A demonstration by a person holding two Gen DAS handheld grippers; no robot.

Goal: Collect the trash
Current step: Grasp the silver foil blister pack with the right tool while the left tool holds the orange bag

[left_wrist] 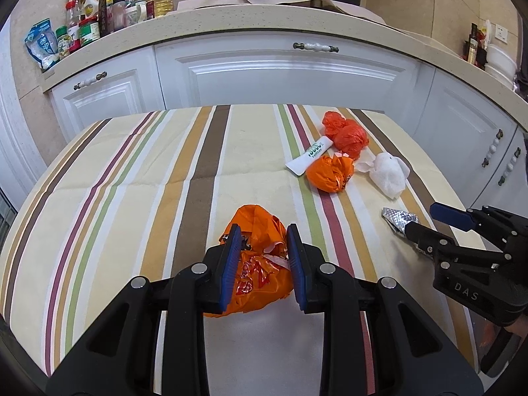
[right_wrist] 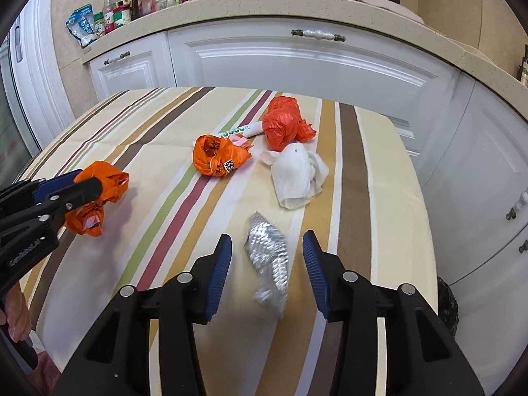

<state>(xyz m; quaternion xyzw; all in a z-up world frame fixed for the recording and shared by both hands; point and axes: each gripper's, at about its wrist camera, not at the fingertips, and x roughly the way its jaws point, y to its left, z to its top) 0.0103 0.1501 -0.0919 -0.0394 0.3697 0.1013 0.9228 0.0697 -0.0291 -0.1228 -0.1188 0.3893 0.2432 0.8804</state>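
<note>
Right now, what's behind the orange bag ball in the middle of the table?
A white tube sticks out behind the orange bag ball, running toward the red bag. Its near end is covered by the ball; a pink scrap shows there too.

Striped tablecloth (left_wrist: 138,178): cream, tan, brown, maroon, green, white bands. Bright orange bag (left_wrist: 260,264) with red print between blue pads (left_wrist: 231,264) of black left gripper (left_wrist: 264,264). Second orange bag (right_wrist: 217,158), black-printed. Red-orange bag (right_wrist: 285,127). White tissue (right_wrist: 297,178). White tube (left_wrist: 308,156), green lettering. Silver embossed foil (right_wrist: 269,264) between blue pads of black right gripper (right_wrist: 267,274). White cabinets (left_wrist: 280,79); speckled beige counter (left_wrist: 231,16).
</note>
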